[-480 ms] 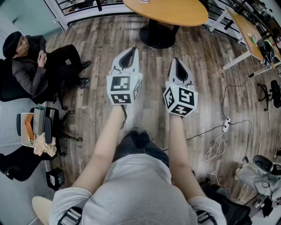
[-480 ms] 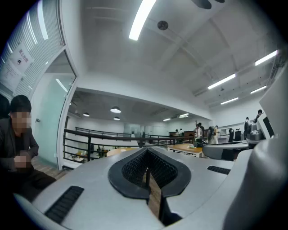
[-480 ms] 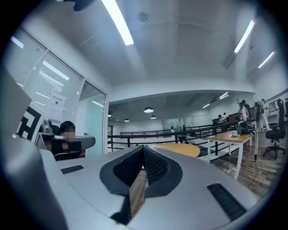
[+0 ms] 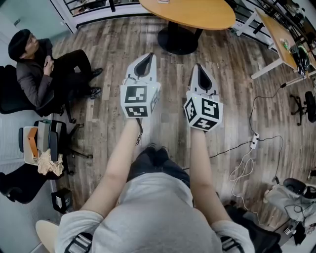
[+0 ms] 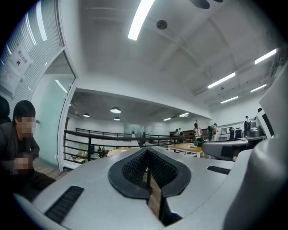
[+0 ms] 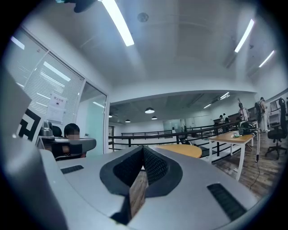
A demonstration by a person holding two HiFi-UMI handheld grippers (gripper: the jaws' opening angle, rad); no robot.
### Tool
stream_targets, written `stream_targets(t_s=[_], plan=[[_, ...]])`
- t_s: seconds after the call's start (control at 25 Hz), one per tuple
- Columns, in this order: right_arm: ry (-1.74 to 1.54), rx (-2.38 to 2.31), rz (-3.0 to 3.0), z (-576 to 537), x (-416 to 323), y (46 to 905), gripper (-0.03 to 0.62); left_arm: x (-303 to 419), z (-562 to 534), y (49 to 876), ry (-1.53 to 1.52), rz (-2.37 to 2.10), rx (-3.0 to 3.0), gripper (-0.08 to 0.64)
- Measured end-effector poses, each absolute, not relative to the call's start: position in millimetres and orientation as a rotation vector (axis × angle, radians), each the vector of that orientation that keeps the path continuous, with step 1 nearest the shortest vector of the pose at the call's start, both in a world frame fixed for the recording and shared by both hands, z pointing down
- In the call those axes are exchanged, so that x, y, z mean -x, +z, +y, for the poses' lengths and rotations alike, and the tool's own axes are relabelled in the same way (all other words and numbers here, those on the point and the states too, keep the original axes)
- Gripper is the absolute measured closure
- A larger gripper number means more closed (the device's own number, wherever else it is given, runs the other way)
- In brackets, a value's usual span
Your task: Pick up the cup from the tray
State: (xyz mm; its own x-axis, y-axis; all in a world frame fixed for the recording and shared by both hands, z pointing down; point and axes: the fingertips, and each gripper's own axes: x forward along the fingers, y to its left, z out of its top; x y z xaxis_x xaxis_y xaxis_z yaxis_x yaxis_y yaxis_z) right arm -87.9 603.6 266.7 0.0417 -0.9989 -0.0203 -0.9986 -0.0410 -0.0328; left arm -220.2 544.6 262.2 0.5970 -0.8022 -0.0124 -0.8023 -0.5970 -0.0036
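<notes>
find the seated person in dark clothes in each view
Head view: seated person at the upper left.
Left gripper view: seated person at the far left edge.
Right gripper view: seated person at middle left, partly hidden.
Shared landmark: the black railing, in all three.

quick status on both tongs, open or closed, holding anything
left tongs: closed, holding nothing
right tongs: closed, holding nothing

Cup and tray both outside all three views.
</notes>
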Motion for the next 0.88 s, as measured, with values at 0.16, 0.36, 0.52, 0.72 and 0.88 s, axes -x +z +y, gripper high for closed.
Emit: stream_targets(t_s=[0.16, 0.36, 0.52, 0.72, 0.88], plan=[[-0.007, 2.23, 2.156, 601.0, 87.9, 267.4, 0.586, 218.4, 541.6, 264.2, 0.012, 1.409, 2.797, 0.554], [-0.003, 2.208, 2.154, 598.7, 80.6, 266.1, 0.586, 212.5, 538.4, 266.6, 0.0, 1.413, 2.791, 0.554], [-0.017, 2.212, 2.154, 595.3, 64.8, 268.4, 0.585, 202.4, 533.2, 267.9, -0.002, 1.422, 2.791, 0.554], [-0.036, 2.204, 2.164, 595.1, 43.2, 273.8, 0.586, 185.7, 531.5, 269.6, 0.005, 1.438, 2.781, 0.554], [-0.047, 2.197, 2.191, 594.0, 31.2, 278.3, 0.586, 173.9, 530.7, 274.5, -0.016, 1.46, 2.772, 0.554]])
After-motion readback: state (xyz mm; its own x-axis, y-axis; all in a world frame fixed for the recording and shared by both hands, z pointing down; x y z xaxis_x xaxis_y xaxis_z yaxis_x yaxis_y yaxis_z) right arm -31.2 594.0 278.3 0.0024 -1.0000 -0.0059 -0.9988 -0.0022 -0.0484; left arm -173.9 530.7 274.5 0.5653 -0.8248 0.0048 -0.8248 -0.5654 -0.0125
